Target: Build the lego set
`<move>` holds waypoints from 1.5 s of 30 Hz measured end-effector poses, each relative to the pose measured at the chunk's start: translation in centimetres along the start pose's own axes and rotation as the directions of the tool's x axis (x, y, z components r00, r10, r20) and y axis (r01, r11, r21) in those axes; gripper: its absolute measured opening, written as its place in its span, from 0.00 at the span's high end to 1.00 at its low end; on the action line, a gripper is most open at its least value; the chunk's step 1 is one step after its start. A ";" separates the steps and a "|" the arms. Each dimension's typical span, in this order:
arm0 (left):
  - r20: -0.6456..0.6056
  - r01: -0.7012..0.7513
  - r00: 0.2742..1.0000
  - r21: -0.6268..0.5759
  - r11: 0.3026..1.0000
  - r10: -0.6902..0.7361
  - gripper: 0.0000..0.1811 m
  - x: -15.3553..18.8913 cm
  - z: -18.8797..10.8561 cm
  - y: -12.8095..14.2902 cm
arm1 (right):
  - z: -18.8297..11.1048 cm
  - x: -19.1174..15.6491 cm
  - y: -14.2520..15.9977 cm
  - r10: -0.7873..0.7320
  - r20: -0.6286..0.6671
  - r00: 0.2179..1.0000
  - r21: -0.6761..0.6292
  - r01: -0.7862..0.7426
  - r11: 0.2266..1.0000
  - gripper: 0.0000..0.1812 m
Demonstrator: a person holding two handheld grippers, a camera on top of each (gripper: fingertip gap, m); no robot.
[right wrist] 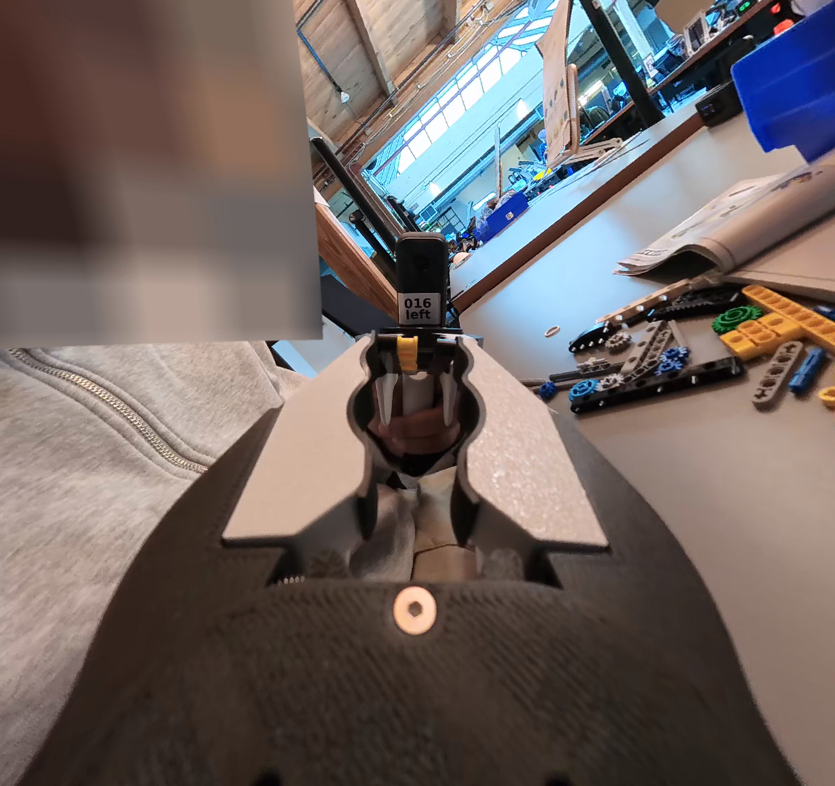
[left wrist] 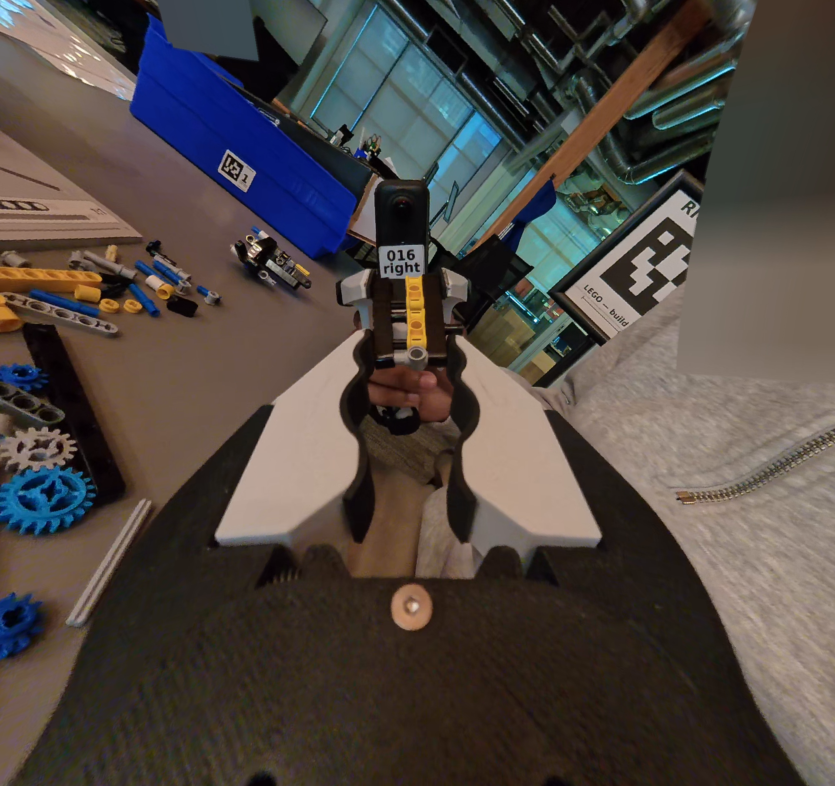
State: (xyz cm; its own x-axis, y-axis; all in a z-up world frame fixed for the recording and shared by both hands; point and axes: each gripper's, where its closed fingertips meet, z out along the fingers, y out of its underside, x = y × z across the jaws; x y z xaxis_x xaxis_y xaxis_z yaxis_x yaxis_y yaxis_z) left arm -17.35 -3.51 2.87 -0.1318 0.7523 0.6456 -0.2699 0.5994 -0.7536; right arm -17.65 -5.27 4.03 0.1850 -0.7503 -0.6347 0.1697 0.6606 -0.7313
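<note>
Both grippers are held up facing each other in front of a grey zip hoodie (left wrist: pixel 705 457). My left gripper (left wrist: pixel 411 349) is shut on a small lego assembly at a grey connector (left wrist: pixel 416 354) and its black cross axle. A yellow beam (left wrist: pixel 413 312) runs from there between the dark pads of my right gripper. In the right wrist view my right gripper (right wrist: pixel 415 351) is shut on the same assembly, and the yellow beam (right wrist: pixel 406 353) shows end-on with a black axle across the tips. A hand shows behind each gripper.
The grey table (left wrist: pixel 203 358) carries loose parts: a long yellow beam (left wrist: pixel 45 278), blue pins, a black beam (left wrist: pixel 72 407), a grey gear (left wrist: pixel 38 448) and blue gears (left wrist: pixel 45 500). A small black sub-build (left wrist: pixel 271 258), a blue bin (left wrist: pixel 235 150) and an open booklet (right wrist: pixel 745 240) lie farther back. Between my right fingertips and the small black sub-build (left wrist: pixel 271 258) there is roughly 20 cm.
</note>
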 end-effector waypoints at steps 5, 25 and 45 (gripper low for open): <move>0.004 0.006 1.000 -0.002 1.000 -0.006 0.84 -0.1 0.0 0.0 | 0.0 0.1 0.0 0.005 -0.006 1.000 0.000 -0.005 1.000 0.84; -0.006 -0.110 0.994 0.013 0.994 0.110 0.83 0.5 -0.1 -0.4 | 0.7 -0.1 -0.5 0.074 0.072 0.995 0.032 -0.076 0.997 0.82; -0.061 -0.150 0.987 -0.005 0.989 0.150 0.83 1.7 -0.2 -0.1 | 0.7 -1.4 -0.6 -0.169 0.037 0.985 -0.027 0.170 0.985 0.83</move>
State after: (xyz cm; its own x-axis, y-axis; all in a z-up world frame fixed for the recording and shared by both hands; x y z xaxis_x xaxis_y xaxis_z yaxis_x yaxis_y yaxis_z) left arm -17.37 -2.27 4.04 -0.1124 0.8489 0.5165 -0.2422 0.4807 -0.8427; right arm -17.33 -4.62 5.49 0.1896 -0.8494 -0.4925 0.1724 0.5226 -0.8349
